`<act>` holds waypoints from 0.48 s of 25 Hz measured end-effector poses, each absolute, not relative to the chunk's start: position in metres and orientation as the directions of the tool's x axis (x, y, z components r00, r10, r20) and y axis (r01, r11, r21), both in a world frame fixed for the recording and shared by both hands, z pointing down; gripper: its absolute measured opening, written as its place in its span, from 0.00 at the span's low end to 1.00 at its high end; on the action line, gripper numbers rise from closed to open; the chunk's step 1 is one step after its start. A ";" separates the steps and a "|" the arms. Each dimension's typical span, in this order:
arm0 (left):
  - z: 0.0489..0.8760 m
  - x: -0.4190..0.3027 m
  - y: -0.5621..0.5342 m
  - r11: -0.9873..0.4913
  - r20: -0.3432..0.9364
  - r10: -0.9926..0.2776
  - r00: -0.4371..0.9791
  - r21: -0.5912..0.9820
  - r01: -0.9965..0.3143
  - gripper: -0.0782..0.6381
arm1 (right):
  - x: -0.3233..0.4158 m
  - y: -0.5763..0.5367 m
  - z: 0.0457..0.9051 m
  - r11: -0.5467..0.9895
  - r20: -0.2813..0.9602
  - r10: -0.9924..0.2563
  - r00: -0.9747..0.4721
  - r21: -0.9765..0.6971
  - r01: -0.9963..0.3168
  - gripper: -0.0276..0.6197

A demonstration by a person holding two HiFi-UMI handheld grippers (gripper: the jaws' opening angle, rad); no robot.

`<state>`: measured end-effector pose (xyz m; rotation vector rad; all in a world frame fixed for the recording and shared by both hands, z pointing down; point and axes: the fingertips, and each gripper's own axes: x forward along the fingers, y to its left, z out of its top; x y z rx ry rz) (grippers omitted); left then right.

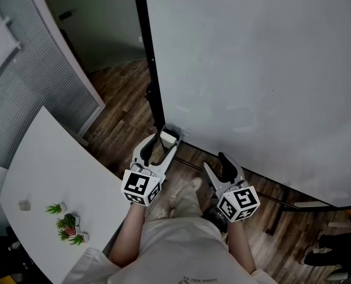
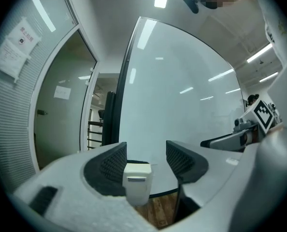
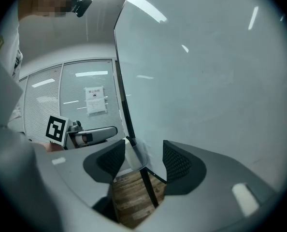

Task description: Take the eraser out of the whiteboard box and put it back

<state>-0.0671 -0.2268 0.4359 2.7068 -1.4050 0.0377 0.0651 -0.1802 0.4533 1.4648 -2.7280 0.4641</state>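
Looked steeply down on a whiteboard [image 1: 252, 70] filling the right and upper part of the head view, edged on its left by a black post [image 1: 147, 52]. Found the whiteboard box [image 1: 177, 135] fixed at the foot of that post, a little below the middle of the frame, with the white eraser [image 1: 166, 138] lying inside it. Saw wooden floor [image 1: 122, 99] beneath, and at lower left a white table [image 1: 51, 170] carrying small green plants [image 1: 66, 222].

Placed the left gripper [image 1: 162, 145] at lower centre, its tips right at the box. Read its jaws in the left gripper view as released: found the pale end of the box between the two dark pads, close against the left-hand pad and clear of the right-hand one. Could not tell whether that near pad touched it.

Placed the right gripper [image 1: 215, 163] just right of centre, near the whiteboard's lower edge and apart from the box. Read its jaws in the right gripper view as released too, grasping nothing, with the box seen farther off through the gap, against the post. Noticed a paper notice [image 3: 96, 100] on the blinds at centre left there.
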 end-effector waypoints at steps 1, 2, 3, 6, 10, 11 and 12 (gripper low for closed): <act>0.431 -0.066 -0.224 -0.573 0.054 -0.816 0.576 0.061 -0.817 0.45 | 0.068 -0.179 0.448 0.509 0.126 -0.828 -0.547 -0.240 -0.826 0.40; 0.427 -0.065 -0.222 -0.572 0.049 -0.817 0.575 0.053 -0.818 0.43 | 0.071 -0.177 0.442 0.497 0.103 -0.842 -0.529 -0.228 -0.837 0.36; 0.425 -0.064 -0.220 -0.572 0.048 -0.818 0.573 0.047 -0.819 0.41 | 0.074 -0.176 0.436 0.485 0.083 -0.855 -0.512 -0.218 -0.847 0.32; 0.421 -0.061 -0.215 -0.572 0.051 -0.818 0.573 0.036 -0.820 0.36 | 0.084 -0.175 0.424 0.457 0.040 -0.880 -0.474 -0.203 -0.866 0.21; 0.416 -0.059 -0.206 -0.580 0.027 -0.813 0.582 0.062 -0.813 0.24 | 0.098 -0.170 0.416 0.410 0.009 -0.907 -0.422 -0.216 -0.886 0.07; 0.415 -0.059 -0.203 -0.585 0.019 -0.809 0.588 0.070 -0.808 0.22 | 0.100 -0.169 0.416 0.403 0.008 -0.910 -0.414 -0.219 -0.889 0.06; 0.413 -0.058 -0.202 -0.589 0.011 -0.807 0.591 0.073 -0.805 0.20 | 0.101 -0.169 0.416 0.399 0.010 -0.912 -0.411 -0.221 -0.890 0.06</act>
